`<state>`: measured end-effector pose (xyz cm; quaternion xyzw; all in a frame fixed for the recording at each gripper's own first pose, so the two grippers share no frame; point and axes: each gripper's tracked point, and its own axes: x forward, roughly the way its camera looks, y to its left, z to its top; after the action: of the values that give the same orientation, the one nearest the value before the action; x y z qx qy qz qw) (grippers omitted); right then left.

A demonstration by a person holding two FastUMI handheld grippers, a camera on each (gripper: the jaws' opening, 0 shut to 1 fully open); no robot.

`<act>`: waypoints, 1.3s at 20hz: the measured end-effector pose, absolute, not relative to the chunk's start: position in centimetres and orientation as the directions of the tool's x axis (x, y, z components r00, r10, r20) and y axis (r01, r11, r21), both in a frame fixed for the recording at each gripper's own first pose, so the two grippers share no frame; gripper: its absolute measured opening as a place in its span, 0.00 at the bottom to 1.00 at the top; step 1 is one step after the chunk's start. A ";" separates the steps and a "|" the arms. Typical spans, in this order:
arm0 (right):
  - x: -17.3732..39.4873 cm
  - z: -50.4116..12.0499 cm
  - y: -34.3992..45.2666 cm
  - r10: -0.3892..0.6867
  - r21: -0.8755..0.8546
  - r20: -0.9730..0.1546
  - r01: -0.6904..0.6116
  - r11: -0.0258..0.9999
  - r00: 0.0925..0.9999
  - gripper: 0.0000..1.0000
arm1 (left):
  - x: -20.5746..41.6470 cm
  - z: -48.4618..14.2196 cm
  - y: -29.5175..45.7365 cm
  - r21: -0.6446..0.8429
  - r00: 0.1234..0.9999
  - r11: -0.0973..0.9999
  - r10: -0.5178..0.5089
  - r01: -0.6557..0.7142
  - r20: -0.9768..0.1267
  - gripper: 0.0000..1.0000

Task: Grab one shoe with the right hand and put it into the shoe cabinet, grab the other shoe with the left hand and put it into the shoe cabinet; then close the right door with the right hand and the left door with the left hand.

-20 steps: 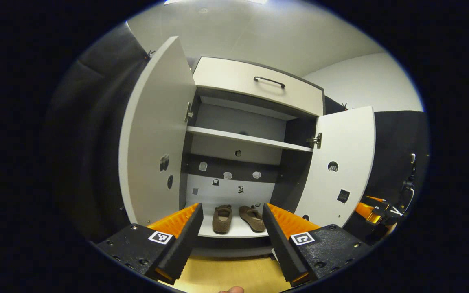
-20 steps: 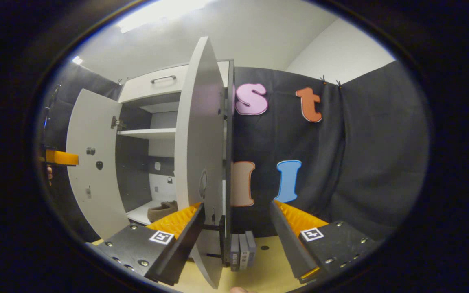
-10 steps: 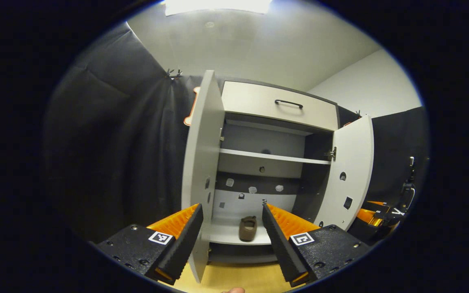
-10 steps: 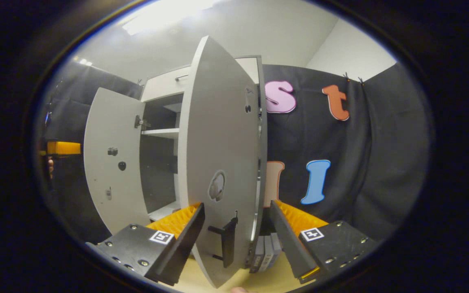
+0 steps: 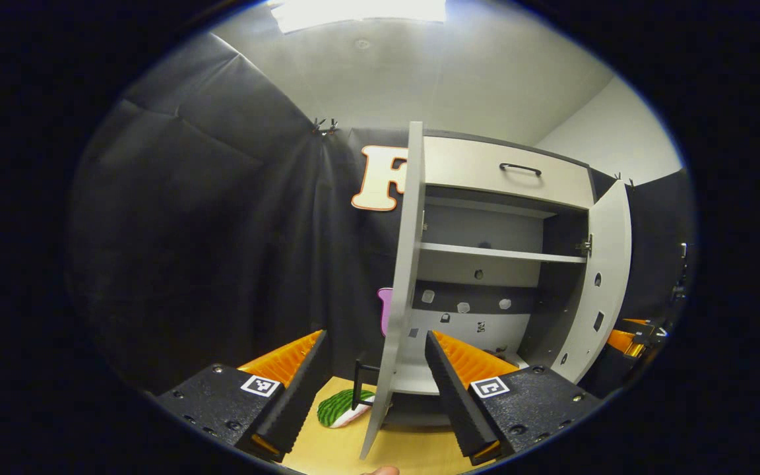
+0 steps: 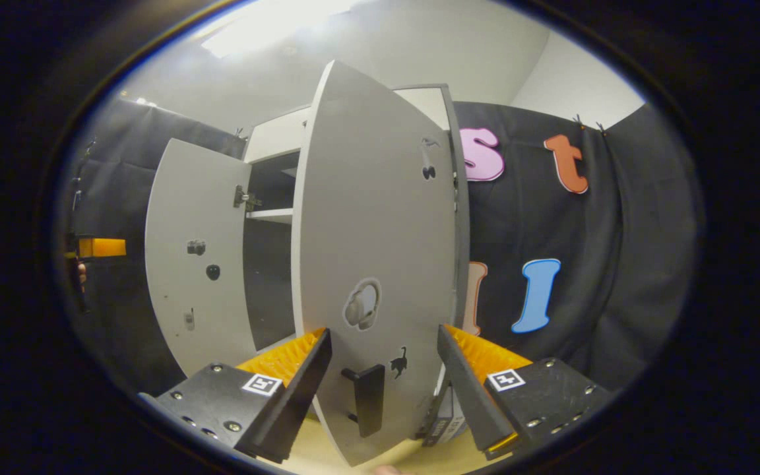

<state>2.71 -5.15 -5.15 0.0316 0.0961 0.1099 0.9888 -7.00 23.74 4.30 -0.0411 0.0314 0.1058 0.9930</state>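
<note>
The grey shoe cabinet (image 5: 492, 178) stands with both doors open. In the left gripper view the left door (image 5: 401, 277) faces me edge-on, its dark handle (image 5: 357, 386) low on the outer side. My left gripper (image 5: 373, 389) is open, with the door's lower edge between its fingers and apart from both. The door and fingers hide the shoes on the bottom shelf (image 5: 413, 379). In the right gripper view the right door's outer face (image 6: 373, 218) is close ahead. My right gripper (image 6: 383, 389) is open around the door's handle (image 6: 367, 399), touching nothing.
A green-striped object (image 5: 340, 408) lies on the wooden floor left of the left door. Some box-like items (image 6: 449, 422) sit by the cabinet's right side. An upper shelf (image 5: 499, 253) and a top drawer (image 5: 518, 170) are in the cabinet. The left gripper (image 6: 99, 247) shows beyond the left door (image 6: 195, 264).
My left gripper has swung left from facing the shoes inside to facing the left door's edge. My right gripper has come round to the right door's outer face, the handle now between its fingers.
</note>
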 end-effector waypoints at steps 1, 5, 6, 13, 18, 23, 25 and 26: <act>3.0 -5.1 -4.7 0.225 0.087 -0.181 -0.213 0.973 0.957 0.97 | -7.1 3.9 24.2 -0.078 0.974 0.973 0.213 -0.219 -0.078 0.84; 4.3 -5.3 -2.1 0.250 0.119 -0.176 -0.232 0.965 0.952 0.98 | -7.5 2.4 27.1 -0.084 0.962 0.962 0.251 -0.260 -0.108 0.84; 4.6 -5.4 -1.5 0.256 0.127 -0.178 -0.236 0.963 0.950 0.98 | -7.3 2.1 27.6 -0.091 0.960 0.960 0.256 -0.267 -0.113 0.84; 5.1 -5.2 1.2 0.234 0.129 -0.154 -0.216 0.968 0.960 0.97 | -5.8 -0.9 29.7 -0.142 0.964 0.962 0.209 -0.233 -0.165 0.90; 5.0 -5.8 1.3 0.187 0.121 -0.161 -0.169 0.978 0.969 0.98 | -3.3 -2.2 29.8 -0.160 0.975 0.974 0.133 -0.162 -0.178 0.84; 4.9 -6.0 1.1 0.142 0.109 -0.165 -0.125 0.986 0.976 0.98 | -1.1 -2.8 29.1 -0.154 0.984 0.984 0.057 -0.084 -0.171 0.84; 5.0 -6.2 1.2 0.136 0.103 -0.168 -0.119 0.987 0.976 0.98 | -0.7 -2.9 28.5 -0.155 0.986 0.986 0.030 -0.056 -0.166 0.90; 5.1 -6.2 1.2 0.133 0.101 -0.169 -0.117 0.988 0.977 0.97 | -0.5 -2.9 28.4 -0.156 0.986 0.986 0.029 -0.055 -0.164 0.84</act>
<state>5.05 1.18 -6.21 0.0452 0.0879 0.0629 0.9931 -0.50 28.38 -2.85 -0.0803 0.0810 0.0209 0.9933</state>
